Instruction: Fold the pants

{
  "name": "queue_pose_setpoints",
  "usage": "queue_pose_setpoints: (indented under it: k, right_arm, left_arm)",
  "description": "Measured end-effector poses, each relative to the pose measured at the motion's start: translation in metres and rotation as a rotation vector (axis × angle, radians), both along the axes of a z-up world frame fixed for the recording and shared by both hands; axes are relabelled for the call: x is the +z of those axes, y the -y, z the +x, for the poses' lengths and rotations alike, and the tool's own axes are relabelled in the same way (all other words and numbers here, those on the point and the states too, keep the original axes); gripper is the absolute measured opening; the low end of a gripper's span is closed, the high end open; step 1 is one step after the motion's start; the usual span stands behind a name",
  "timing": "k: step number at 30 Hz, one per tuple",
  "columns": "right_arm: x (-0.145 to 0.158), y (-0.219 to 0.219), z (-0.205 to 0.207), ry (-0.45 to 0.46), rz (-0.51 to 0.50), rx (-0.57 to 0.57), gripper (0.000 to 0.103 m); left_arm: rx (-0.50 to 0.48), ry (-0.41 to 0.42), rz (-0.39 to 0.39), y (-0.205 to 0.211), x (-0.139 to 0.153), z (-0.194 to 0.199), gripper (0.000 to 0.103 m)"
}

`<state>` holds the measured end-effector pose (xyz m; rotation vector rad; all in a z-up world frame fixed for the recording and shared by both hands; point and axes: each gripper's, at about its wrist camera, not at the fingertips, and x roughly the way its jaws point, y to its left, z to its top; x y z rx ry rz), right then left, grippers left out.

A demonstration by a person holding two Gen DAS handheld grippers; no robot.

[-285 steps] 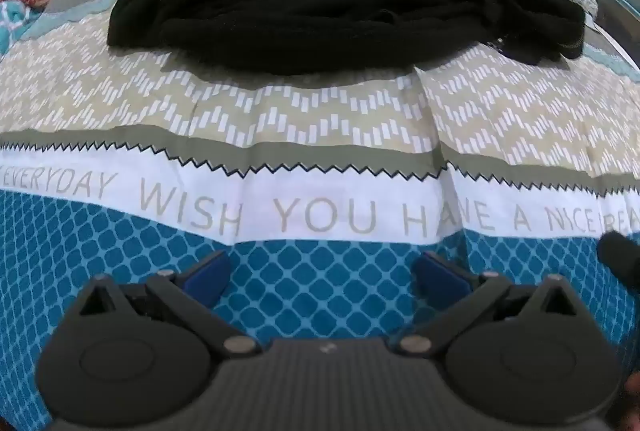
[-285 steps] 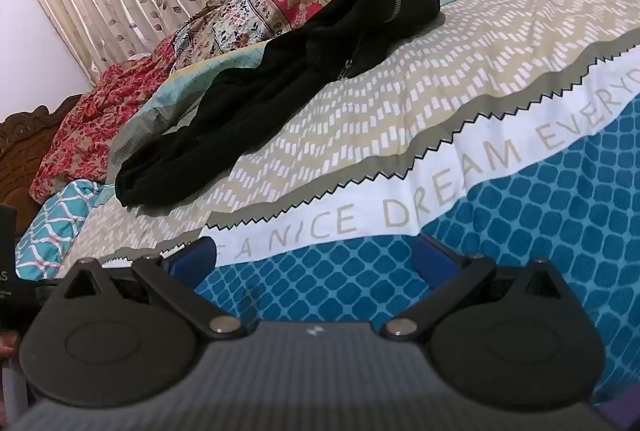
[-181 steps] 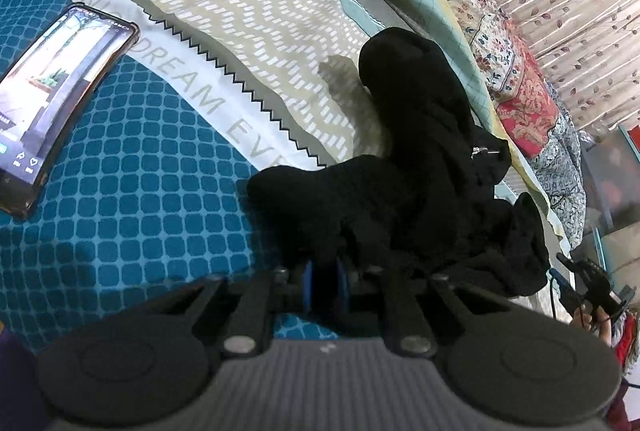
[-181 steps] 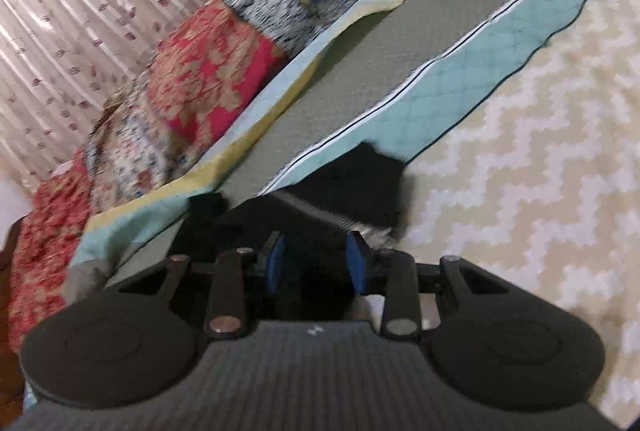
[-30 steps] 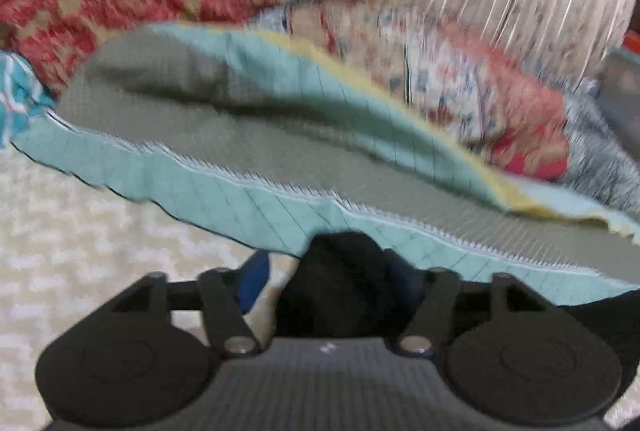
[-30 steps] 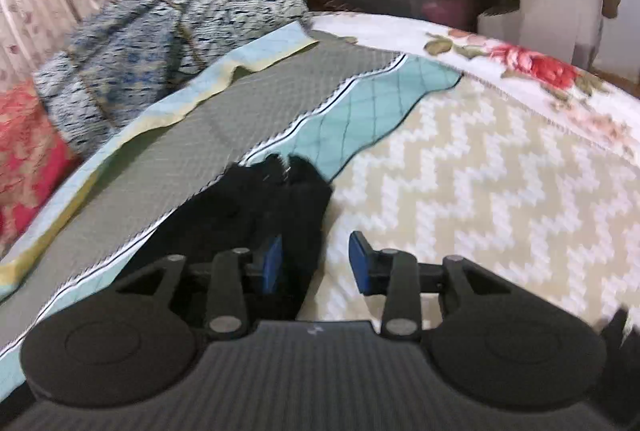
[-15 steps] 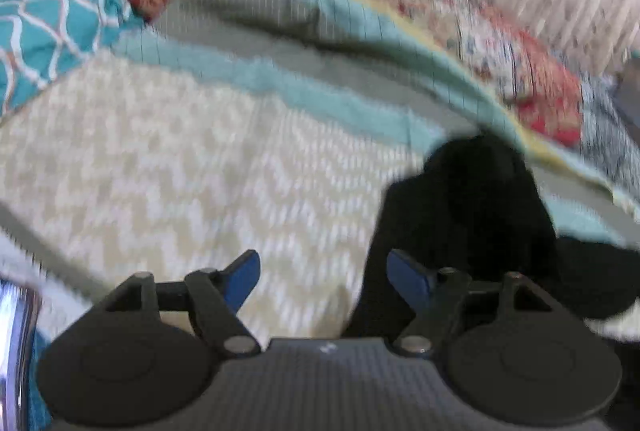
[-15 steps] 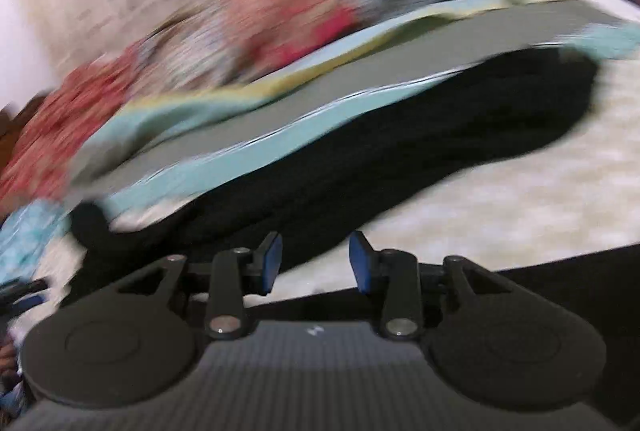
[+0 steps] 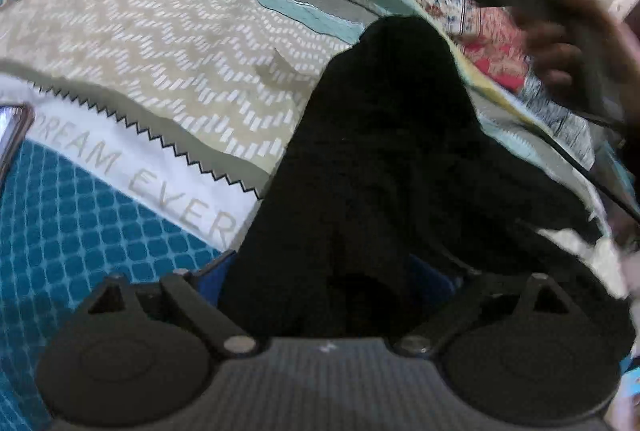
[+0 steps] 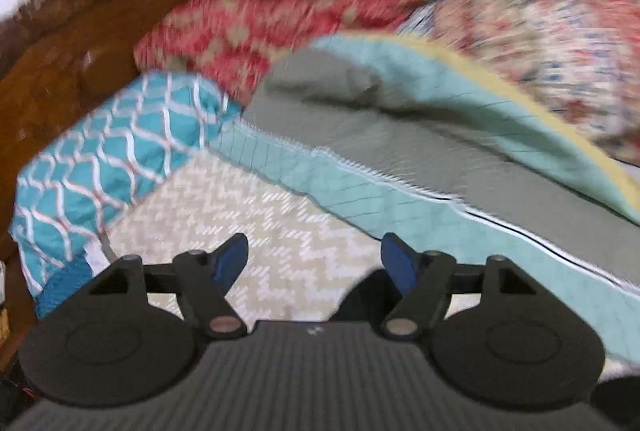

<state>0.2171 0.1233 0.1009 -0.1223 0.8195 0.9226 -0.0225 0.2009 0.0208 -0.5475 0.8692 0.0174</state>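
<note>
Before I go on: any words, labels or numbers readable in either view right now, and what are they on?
"REAM" on the white band of the bedsheet, first letter cut off by the phone.
"EVER" on the same band, cut off by the pants.
Phone: only its edge shows, nothing readable.
Right wrist view: blurred, no text.

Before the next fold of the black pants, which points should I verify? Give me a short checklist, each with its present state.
1. Left gripper jaws around the pants: ok, they stand wide and black cloth fills the gap between them.
2. Left jaws closed on the cloth: not ok, they are spread apart.
3. Right gripper free: ok, jaws open, only the bedsheet shows between them.
4. Pants lying flat: not ok, they are bunched in a long heap.
5. Phone clear of the pants: ok, it lies apart at the left edge of the left wrist view.
6. Position of the pants legs: cannot tell, the cloth is too dark.
</note>
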Motion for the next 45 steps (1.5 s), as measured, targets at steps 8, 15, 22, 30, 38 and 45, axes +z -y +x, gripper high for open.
queue_pose_setpoints:
  k: [8,15,22,30,38,45]
  right_arm:
    - [-0.089,0.003,0.029,-0.233,-0.262,-0.09,0.032]
    - [0.005,-0.002,-0.002,-0.158,0.327,0.239,0.024]
    - [-0.043,-0.042,-0.008,0.11,0.046,-0.128,0.055]
    - [-0.045,0.065,-0.058,0.001,0.173,-0.067,0.055]
    - [-0.073,0.218,-0.091,-0.171,0.166,-0.317,0.054]
    - [-0.028,0.402,-0.026,-0.049,0.146,-0.851,0.051]
  left_arm:
    - [-0.025,0.074,-0.032,-0.012,-0.005,-0.014,0.051]
    - [0.056,0.25,0.042,-0.013,0.016,-0.057,0.05]
    - [0.094,0.091,0.12,-0.003,0.001,-0.058,0.059]
    - [0.153,0.221,0.168,-0.033,0.035,-0.095,0.062]
    - [0.18,0.239,0.469,-0.056,0.08,-0.046,0.063]
    - [-0.243,0.305,0.783,0.019,0.085,0.098,0.082]
